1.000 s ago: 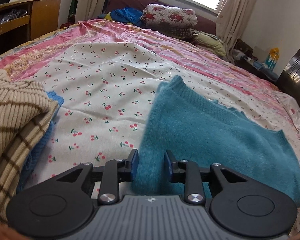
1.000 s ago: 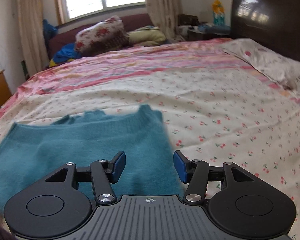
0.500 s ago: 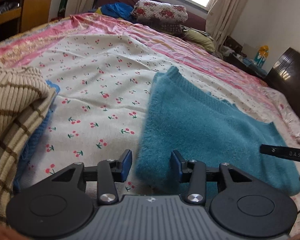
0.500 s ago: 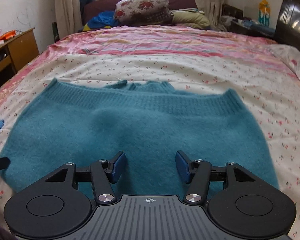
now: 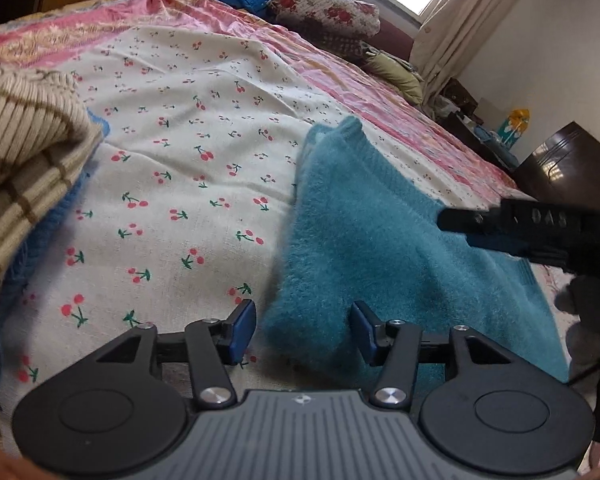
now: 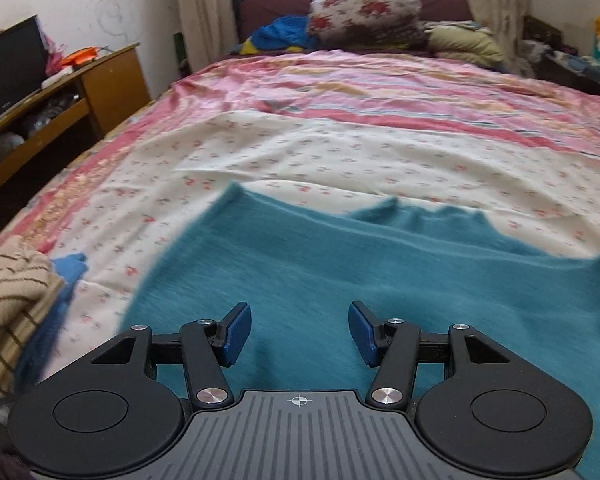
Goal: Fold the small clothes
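Observation:
A fuzzy teal knit garment [image 5: 380, 240] lies flat on the cherry-print bedsheet [image 5: 172, 184]; it also fills the near part of the right wrist view [image 6: 340, 280]. My left gripper [image 5: 303, 332] is open, its jaws on either side of the garment's near left corner, nothing pinched. My right gripper [image 6: 299, 330] is open and empty just above the middle of the garment. Its black finger shows in the left wrist view [image 5: 520, 224] over the garment's right part.
A beige striped knit [image 5: 16, 152] and a blue knit [image 5: 52, 216] lie piled at the left of the bed. A floral pillow [image 6: 364, 12] and bedding sit at the far end. A wooden desk [image 6: 60, 96] stands left, a dark headboard [image 5: 564, 172] right.
My left gripper has opened wider and come closer to the garment's corner. My right gripper has swung left, from the garment's right edge to over its middle.

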Demonstrator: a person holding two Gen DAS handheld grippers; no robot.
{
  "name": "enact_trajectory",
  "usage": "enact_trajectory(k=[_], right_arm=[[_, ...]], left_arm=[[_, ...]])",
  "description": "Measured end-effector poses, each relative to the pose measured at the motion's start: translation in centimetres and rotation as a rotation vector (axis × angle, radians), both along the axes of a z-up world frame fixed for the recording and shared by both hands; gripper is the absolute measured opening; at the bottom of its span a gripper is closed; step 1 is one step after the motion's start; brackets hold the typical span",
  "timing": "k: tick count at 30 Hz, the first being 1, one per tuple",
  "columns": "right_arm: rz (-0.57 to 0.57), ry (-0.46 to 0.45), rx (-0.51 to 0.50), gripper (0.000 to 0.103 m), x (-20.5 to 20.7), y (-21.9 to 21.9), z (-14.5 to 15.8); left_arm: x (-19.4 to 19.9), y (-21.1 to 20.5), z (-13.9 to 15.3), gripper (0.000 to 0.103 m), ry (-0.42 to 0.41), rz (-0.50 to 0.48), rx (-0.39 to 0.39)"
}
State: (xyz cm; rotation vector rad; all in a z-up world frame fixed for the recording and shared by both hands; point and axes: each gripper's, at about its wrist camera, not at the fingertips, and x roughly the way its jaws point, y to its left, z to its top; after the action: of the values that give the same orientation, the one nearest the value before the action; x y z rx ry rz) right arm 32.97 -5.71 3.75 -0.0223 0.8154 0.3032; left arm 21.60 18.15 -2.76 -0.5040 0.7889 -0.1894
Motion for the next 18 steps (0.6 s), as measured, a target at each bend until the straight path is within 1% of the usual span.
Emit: enact_trajectory(k=[3,6,8,10,12,16,18], right_arm=[[0.027,0.008,-0.001,0.054,0.6,1.4,0.1],[0.033,0.033,0.005,0.054,1.4,2.4,-0.4],[0.031,0.041,0.007,0.054,1.6,2.7,-0.6],[0.034,0.05,0.019,0.054,1.7,2.7,-0.9],[0.033,0.056,0.014,0.054,1.8,2.5,-1.3],[0.015,0.08,0.02,0.054,2.1,1.8,-2.0],[0.015,0.087,0.029,0.054,2.2,1.5,-2.1]], left_arm=[[0.3,0.2,-0.1,0.062,-0.001,-0.001,-0.019],[0.3,0.6,-0.1,0.062,-0.006,-0.002,-0.036],[0.3,1.2,0.8,0.062,-0.046,0.002,-0.037],[0.7,1.7,1.6,0.065,-0.085,0.002,-0.032],[1.6,1.8,1.5,0.067,-0.075,-0.004,-0.051],[3.4,1.5,-0.9,0.067,0.003,-0.071,-0.173],[3.3,1.0,-0.9,0.067,-0.017,-0.089,-0.179]])
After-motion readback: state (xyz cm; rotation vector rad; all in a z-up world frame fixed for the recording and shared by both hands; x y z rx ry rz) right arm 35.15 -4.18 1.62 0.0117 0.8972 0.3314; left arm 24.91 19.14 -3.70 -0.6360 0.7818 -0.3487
